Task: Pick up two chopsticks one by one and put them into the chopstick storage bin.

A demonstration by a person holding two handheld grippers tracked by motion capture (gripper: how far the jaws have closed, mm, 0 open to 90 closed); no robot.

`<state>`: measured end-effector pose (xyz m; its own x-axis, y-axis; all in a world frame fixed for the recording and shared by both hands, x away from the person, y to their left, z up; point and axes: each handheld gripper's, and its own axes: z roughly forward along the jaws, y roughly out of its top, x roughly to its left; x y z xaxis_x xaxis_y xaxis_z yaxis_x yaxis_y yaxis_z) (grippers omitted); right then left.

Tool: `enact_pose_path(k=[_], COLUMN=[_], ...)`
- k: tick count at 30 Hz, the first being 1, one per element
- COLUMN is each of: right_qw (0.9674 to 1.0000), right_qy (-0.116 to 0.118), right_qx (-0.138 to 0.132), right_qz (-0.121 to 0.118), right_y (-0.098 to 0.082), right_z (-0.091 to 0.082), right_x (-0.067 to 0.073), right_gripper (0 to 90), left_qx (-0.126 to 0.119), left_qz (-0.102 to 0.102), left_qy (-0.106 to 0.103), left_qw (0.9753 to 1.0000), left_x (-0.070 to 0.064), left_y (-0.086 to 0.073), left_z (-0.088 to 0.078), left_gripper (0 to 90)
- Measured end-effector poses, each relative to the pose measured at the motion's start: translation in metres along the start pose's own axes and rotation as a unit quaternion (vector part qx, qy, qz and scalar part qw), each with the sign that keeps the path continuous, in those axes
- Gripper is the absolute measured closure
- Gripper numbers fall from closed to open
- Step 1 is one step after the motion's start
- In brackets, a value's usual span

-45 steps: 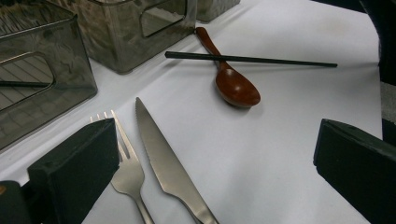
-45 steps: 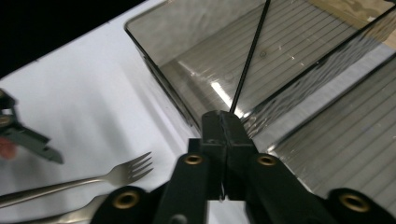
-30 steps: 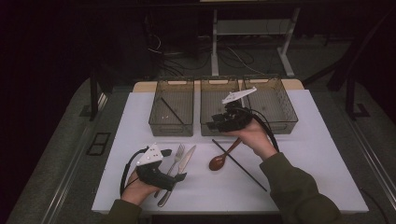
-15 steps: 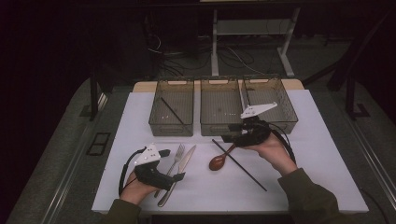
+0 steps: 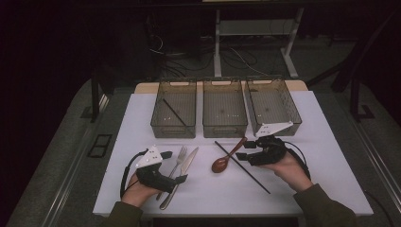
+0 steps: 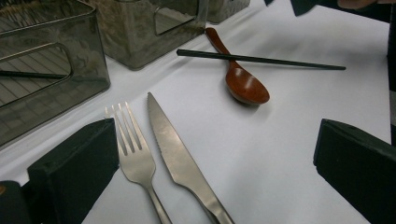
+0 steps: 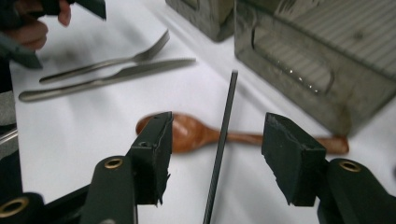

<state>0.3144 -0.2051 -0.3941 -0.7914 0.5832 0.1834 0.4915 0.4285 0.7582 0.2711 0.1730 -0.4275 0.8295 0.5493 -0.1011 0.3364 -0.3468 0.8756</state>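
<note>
The right gripper (image 7: 217, 154) hangs half open, its jaws having just been opening, astride a black chopstick (image 7: 223, 140) without pressing it. The chopstick lies across a wooden spoon (image 7: 196, 133) near the worktop's middle. Closing now may pinch the spoon handle too, or roll the thin chopstick away. The left gripper (image 5: 172, 166), wide open and holding nothing, rests by the fork (image 5: 178, 158) and knife (image 5: 185, 166) toward the front left edge.
</note>
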Motion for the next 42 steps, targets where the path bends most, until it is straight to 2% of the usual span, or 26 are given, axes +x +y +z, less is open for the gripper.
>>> enact_pose_path(k=[10, 18, 22, 31, 37, 42], right_qw=[0.9997, 0.9989, 0.9982, 0.9969, 0.9957, 0.9953], right_qy=[-0.010, -0.016, -0.022, -0.032, -0.053, -0.058], right_qx=[0.021, 0.042, 0.054, 0.072, 0.074, 0.076], right_qz=[0.010, 0.012, 0.012, 0.006, -0.014, -0.013], right_y=[-0.030, -0.054, -0.063, -0.068, -0.068, -0.068], right_z=[-0.010, -0.014, -0.010, 0.007, 0.008, 0.008], right_x=[0.005, 0.012, 0.013, 0.015, 0.018, 0.018], right_gripper=[49.7, 63.8, 68.0, 74.2, 80.8, 84.4], left_qx=[0.000, 0.000, 0.002, 0.003, 0.004, 0.004], left_qz=[0.000, -0.001, -0.002, -0.001, 0.000, 0.000], left_qy=[0.003, 0.002, 0.002, 0.001, 0.000, 0.000], left_qw=[1.0000, 1.0000, 1.0000, 1.0000, 1.0000, 1.0000], left_x=[0.001, 0.000, -0.001, -0.001, -0.001, -0.002], left_y=[-0.001, -0.001, 0.000, 0.000, 0.000, 0.000], left_z=[0.001, 0.001, 0.002, 0.002, 0.003, 0.002], left_gripper=[0.0, 0.0, 0.0, 0.0, 0.0, 0.0])
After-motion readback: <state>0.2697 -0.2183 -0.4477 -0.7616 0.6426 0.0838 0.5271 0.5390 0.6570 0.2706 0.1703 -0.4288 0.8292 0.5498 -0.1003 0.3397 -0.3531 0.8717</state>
